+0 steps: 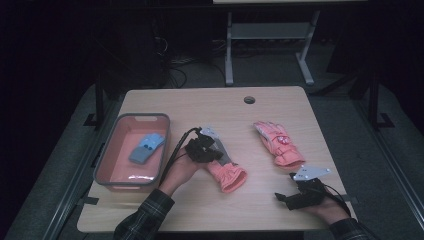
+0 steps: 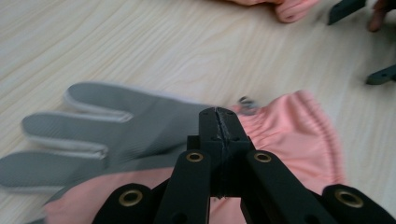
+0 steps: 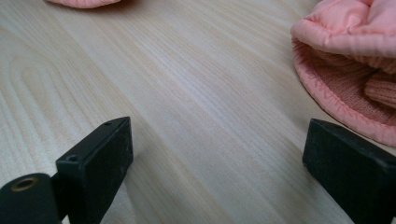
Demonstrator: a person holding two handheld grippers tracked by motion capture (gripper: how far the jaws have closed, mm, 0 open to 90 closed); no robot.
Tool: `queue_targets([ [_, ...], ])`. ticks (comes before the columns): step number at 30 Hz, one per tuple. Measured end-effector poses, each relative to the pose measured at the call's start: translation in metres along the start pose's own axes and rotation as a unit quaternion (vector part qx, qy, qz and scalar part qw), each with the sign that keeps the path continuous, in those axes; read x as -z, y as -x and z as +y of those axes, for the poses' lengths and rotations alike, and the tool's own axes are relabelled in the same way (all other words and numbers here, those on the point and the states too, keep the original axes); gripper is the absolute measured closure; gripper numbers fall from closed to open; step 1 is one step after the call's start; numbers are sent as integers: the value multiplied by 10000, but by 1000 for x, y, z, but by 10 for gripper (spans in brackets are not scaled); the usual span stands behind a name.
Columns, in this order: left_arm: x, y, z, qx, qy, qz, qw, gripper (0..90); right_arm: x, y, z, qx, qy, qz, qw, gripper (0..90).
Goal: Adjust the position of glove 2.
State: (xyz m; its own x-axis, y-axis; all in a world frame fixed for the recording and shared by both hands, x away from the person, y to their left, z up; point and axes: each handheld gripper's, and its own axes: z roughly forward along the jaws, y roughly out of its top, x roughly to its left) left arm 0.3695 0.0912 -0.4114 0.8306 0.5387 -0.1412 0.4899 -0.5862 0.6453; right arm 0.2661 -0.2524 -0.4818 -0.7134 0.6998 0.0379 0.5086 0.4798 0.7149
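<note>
Glove pinched at table centre, left of its twin.
My left gripper (image 2: 218,122) is clamped on the glove (image 1: 226,173) by thin palm fabric; I judge it could slip free en route to the bin (image 1: 106,152) far left. My right gripper (image 3: 217,154) idles near right, jaws spread, holding nothing.
</note>
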Motion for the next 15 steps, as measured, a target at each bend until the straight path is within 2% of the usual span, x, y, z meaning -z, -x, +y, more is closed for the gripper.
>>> queue_targets([
  [1,0,-3,-1,-43,-72,49,10000,896,0,0,0,0,0,0,10000,80],
  [2,-2,-4,-2,37,-35,39,10000,897,0,0,0,4,1,-2,10000,80],
  [3,-3,-6,-3,-12,-126,7,9999,896,0,0,0,3,0,-2,10000,80],
  [6,-11,-4,-6,4,-245,-27,9997,896,0,0,0,1,-1,0,10000,80],
  [7,-13,-4,-7,-59,-324,-52,9994,897,0,0,0,6,1,-3,10000,80],
  [9,-17,-1,-7,-32,-324,-77,9994,897,0,0,0,3,0,-2,10000,80],
  [12,-19,4,-6,-104,-407,-196,9989,897,0,0,0,-1,-1,-1,10000,81],
  [15,-24,14,-4,-156,-386,-337,9986,897,0,0,0,4,1,-2,10000,80],
])
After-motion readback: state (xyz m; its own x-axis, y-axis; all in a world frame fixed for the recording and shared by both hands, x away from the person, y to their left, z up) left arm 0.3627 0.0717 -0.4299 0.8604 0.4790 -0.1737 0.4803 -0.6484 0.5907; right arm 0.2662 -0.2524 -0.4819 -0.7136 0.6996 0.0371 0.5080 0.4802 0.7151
